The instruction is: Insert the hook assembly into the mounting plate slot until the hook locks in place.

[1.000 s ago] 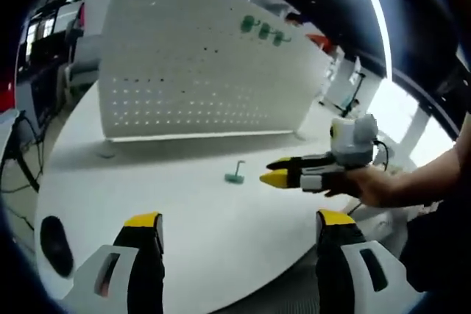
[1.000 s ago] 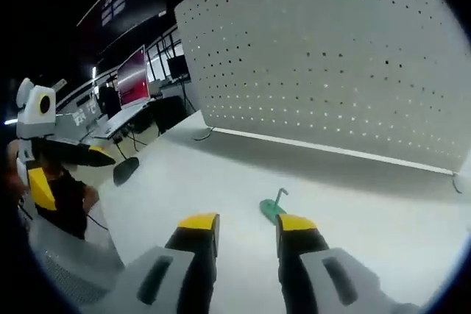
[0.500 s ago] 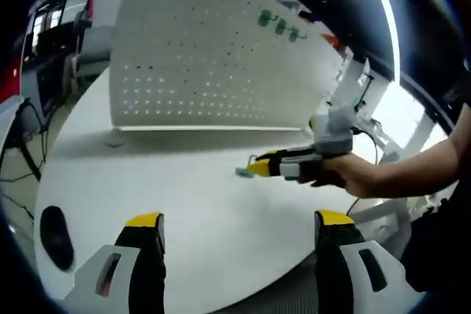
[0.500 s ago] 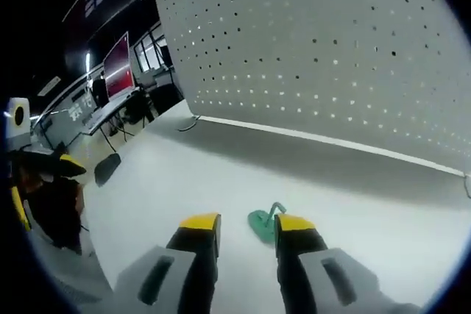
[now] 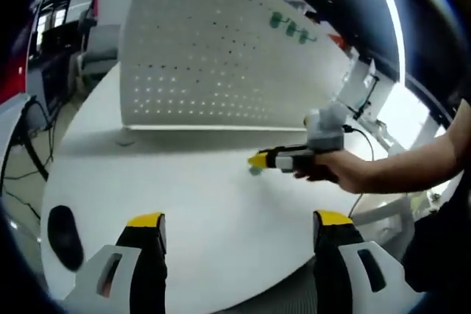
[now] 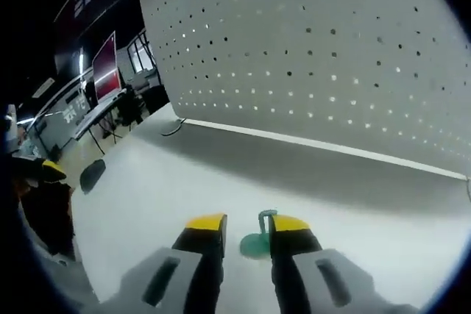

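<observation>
R gripper (image 6: 244,224) low on counter (image 6: 147,182), jaws spread w/ green hook (image 6: 256,240) between, not pinched. L gripper (image 5: 239,222) jaws wide apart near counter's edge. Pegboard (image 6: 331,56) upright behind.

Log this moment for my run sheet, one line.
right gripper: open, straddling green hook on table | left gripper: open | pegboard: upright

The green hook (image 6: 255,242) sits partly hidden behind a yellow fingertip (image 6: 288,224).

No text, label or number can be read anywhere in either view.
</observation>
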`<state>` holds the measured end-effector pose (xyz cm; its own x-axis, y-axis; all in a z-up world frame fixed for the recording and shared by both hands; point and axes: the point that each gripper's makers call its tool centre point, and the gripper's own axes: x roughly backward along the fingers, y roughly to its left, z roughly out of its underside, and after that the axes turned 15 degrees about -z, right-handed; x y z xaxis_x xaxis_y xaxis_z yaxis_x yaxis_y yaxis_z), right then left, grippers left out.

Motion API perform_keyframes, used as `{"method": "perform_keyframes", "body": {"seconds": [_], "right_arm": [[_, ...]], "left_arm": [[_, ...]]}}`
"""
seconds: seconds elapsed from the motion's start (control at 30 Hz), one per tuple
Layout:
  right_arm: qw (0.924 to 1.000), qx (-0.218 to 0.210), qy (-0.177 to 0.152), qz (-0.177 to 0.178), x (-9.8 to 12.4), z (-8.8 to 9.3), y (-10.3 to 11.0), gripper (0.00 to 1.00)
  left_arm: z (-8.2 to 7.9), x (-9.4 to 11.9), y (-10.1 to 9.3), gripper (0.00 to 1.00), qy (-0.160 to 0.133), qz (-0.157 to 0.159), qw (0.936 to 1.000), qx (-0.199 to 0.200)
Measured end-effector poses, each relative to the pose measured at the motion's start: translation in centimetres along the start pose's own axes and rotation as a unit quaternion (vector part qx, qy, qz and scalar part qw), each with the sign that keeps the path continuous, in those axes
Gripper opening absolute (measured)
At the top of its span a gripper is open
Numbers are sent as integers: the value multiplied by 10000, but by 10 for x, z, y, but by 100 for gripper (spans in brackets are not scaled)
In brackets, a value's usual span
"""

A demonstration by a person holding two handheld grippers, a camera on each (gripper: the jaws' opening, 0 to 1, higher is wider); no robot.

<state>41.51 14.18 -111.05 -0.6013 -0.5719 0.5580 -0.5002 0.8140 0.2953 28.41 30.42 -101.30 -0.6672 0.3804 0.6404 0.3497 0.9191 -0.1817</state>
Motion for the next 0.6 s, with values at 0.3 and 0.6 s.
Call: {"method": "perform_keyframes", "body": {"seconds": [0.3, 0.6], "right_arm": [[9999, 10, 51, 113, -6, -8, -6, 3], [9996, 181, -75, 185, 7, -15, -5, 0]], "left_arm": [[5, 0, -3, 82, 80, 19, 10000, 17], [-1, -1, -11, 82, 22, 93, 10000, -22]]}}
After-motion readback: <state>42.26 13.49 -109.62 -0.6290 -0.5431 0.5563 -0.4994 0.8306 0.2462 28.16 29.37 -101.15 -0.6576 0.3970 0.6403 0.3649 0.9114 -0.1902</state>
